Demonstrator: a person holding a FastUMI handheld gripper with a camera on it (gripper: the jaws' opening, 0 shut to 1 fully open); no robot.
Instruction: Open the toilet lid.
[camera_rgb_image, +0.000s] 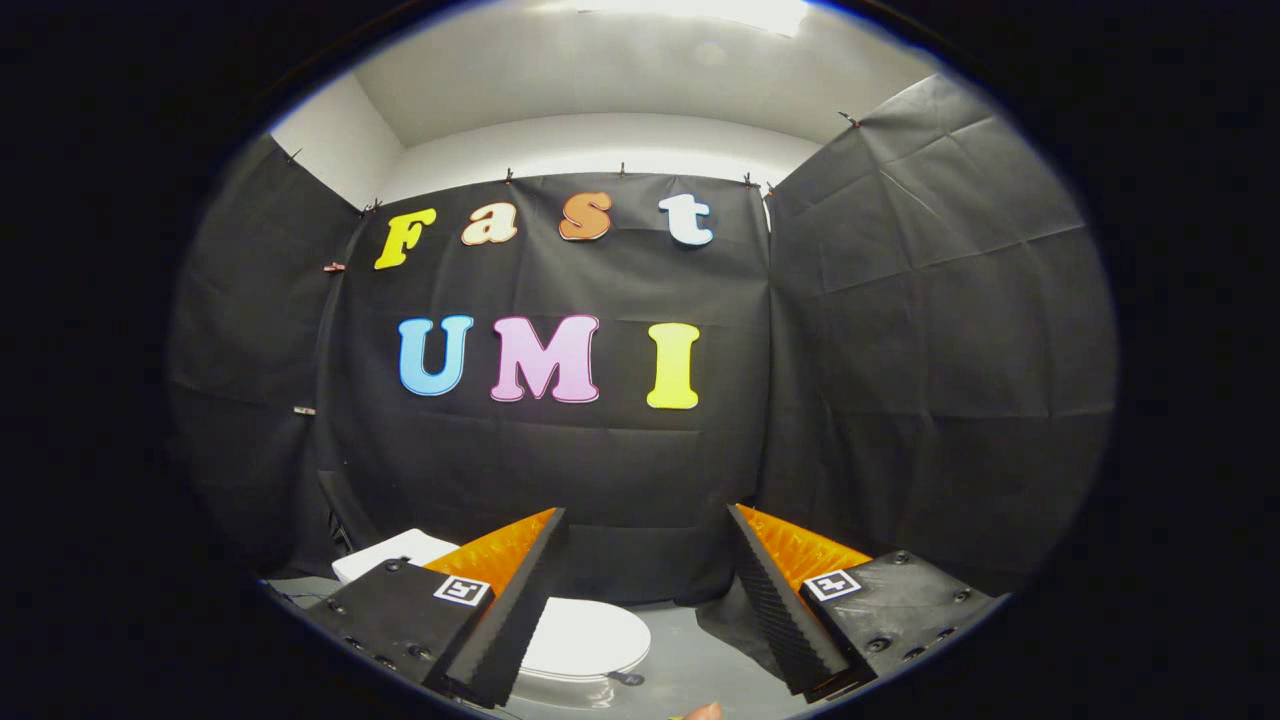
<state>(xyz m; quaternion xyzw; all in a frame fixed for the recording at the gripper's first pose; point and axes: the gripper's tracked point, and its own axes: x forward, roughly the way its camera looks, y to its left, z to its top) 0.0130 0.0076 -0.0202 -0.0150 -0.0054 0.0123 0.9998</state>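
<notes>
A white toilet stands low on the floor, partly behind the left finger. Its lid lies flat and closed over the bowl, and the white tank rises behind it against the black cloth wall. My gripper is held high above the toilet, open wide, with nothing between its fingers. The left finger covers the lid's left part; the right finger hangs over bare floor to the right of the bowl.
Black cloth walls close the booth at the back and on both sides. Grey floor spreads to the right of the toilet. A fold of black cloth lies on the floor by the right finger. A fingertip of a person's hand peeks in below.
</notes>
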